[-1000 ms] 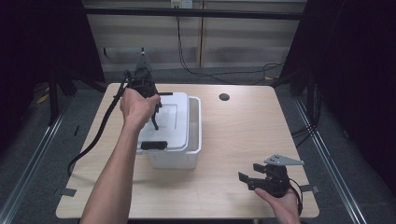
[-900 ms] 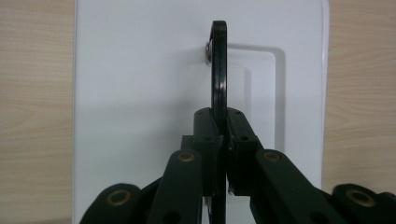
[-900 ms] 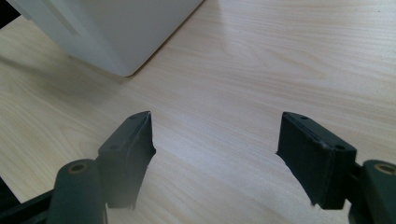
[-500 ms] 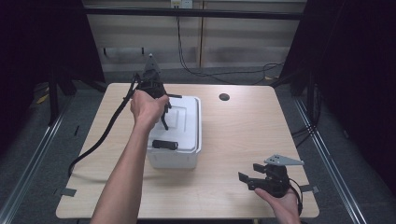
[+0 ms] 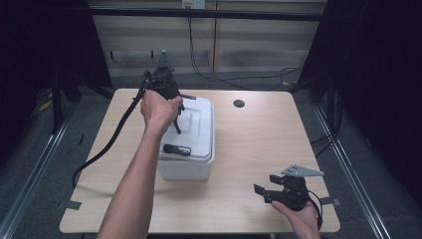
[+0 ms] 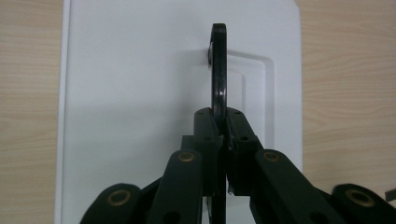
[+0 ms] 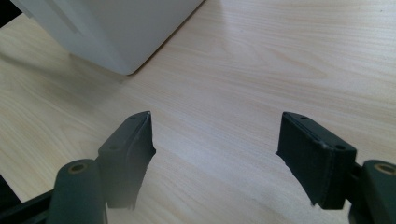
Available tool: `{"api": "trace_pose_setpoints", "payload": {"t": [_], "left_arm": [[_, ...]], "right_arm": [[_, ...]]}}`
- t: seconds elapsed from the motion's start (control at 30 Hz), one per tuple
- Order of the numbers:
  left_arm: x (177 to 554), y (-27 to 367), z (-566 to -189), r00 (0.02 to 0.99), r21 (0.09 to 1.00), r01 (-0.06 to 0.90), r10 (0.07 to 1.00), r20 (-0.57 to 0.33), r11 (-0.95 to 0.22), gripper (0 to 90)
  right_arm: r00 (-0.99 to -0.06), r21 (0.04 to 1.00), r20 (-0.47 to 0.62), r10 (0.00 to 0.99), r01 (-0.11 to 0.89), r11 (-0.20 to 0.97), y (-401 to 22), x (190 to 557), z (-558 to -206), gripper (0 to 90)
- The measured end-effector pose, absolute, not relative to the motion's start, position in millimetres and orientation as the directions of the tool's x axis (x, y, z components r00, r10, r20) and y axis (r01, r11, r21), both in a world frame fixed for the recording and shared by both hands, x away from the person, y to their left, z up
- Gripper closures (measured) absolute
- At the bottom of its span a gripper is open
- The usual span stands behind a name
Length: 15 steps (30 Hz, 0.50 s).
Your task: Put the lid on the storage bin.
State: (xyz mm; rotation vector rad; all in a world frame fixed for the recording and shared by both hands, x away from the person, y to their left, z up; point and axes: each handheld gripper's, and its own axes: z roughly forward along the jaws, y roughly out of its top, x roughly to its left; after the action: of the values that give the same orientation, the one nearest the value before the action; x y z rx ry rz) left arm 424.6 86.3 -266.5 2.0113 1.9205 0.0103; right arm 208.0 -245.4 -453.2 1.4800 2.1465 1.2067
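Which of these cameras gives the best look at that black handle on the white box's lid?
The left gripper view: the black handle stands edge-on, close up, clamped between the left tongs above the white lid. The high view shows it small and partly hidden by the hand. The right gripper view catches just a box corner.

My left arm's stretched forward, left gripper (image 5: 175,112) pointing down, jaws clamped tight together. Right hand (image 5: 298,214) sits low at my near right, right gripper (image 5: 266,193) roughly level, aimed left, jaws spread wide apart.
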Motion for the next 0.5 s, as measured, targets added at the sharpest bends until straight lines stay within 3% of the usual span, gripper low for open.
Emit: {"api": "trace_pose_setpoints", "payload": {"t": [0.5], "left_arm": [[433,81,-277,0.059,0.248,0.969,0.968,-0.242,0.003,84.8]], "right_arm": [[-0.446,0.753,0.226,0.866,0.644,0.135,-246,208,-454,26.4]]}}
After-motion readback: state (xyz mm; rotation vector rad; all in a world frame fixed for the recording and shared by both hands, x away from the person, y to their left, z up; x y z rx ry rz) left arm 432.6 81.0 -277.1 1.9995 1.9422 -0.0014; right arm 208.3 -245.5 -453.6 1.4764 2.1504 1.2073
